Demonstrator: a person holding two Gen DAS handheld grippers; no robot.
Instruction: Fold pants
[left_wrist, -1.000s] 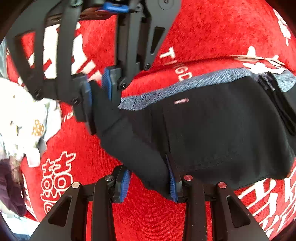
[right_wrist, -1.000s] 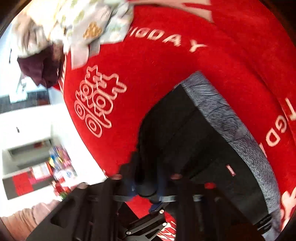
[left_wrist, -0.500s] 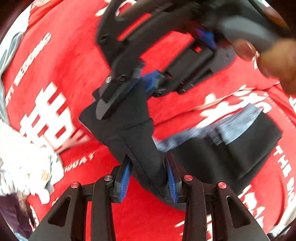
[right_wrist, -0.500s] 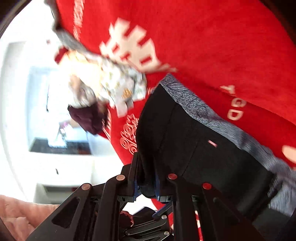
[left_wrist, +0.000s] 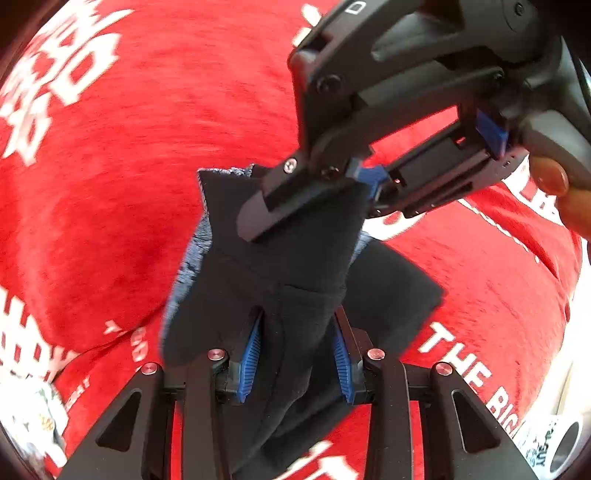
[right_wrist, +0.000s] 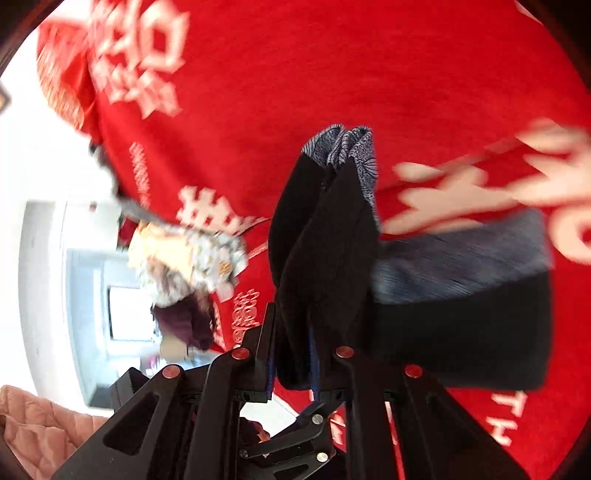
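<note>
The black pants (left_wrist: 295, 258) with a grey-blue waistband (left_wrist: 192, 254) are lifted off the red blanket (left_wrist: 129, 147). My left gripper (left_wrist: 295, 350) is shut on a bunched fold of the black fabric. My right gripper (left_wrist: 325, 192) shows in the left wrist view, shut on the upper edge of the same fold. In the right wrist view the right gripper (right_wrist: 291, 365) clamps the pants (right_wrist: 325, 258), whose waistband (right_wrist: 461, 258) trails to the right while the lower part lies on the blanket (right_wrist: 332, 74).
The red blanket bears white lettering (left_wrist: 461, 365). A pale patterned garment (right_wrist: 188, 258) and a dark maroon one (right_wrist: 184, 321) lie at the bed's edge. A pink quilted surface (right_wrist: 33, 424) is lower left. A white room lies beyond the bed.
Both grippers have lifted the gripped end of the pants and carried it over the rest of the garment. The pants now hang in a folded bundle between them.
</note>
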